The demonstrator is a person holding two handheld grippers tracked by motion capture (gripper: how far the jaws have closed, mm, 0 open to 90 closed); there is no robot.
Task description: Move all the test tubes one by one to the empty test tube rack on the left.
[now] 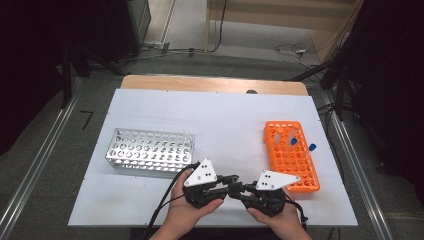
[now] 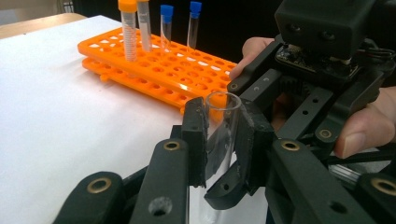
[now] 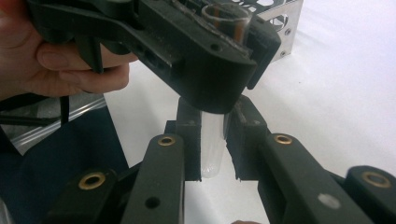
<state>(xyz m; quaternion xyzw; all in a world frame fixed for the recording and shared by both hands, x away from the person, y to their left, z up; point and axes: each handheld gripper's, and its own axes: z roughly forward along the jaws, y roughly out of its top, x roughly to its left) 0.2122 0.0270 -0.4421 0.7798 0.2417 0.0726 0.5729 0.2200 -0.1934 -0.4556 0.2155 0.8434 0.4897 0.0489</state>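
Note:
A clear, uncapped test tube (image 2: 223, 122) stands upright between both grippers near the table's front edge. My left gripper (image 2: 220, 140) is shut on its upper part, just below the open mouth. In the right gripper view, my right gripper (image 3: 212, 140) is shut on the lower part of the tube (image 3: 211, 149), and its rounded bottom shows between the pads. There the left gripper (image 3: 229, 28) sits directly above, around the tube's top. In the high view the left gripper (image 1: 226, 186) and the right gripper (image 1: 239, 190) meet tip to tip, each in a hand.
An orange tube rack (image 1: 295, 165) lies on the right of the white table (image 1: 215, 115), holding an orange-capped tube (image 2: 127, 28) and two blue-capped tubes (image 2: 166, 23). A metal rack (image 1: 150, 150) stands on the left. Cables trail off the front edge.

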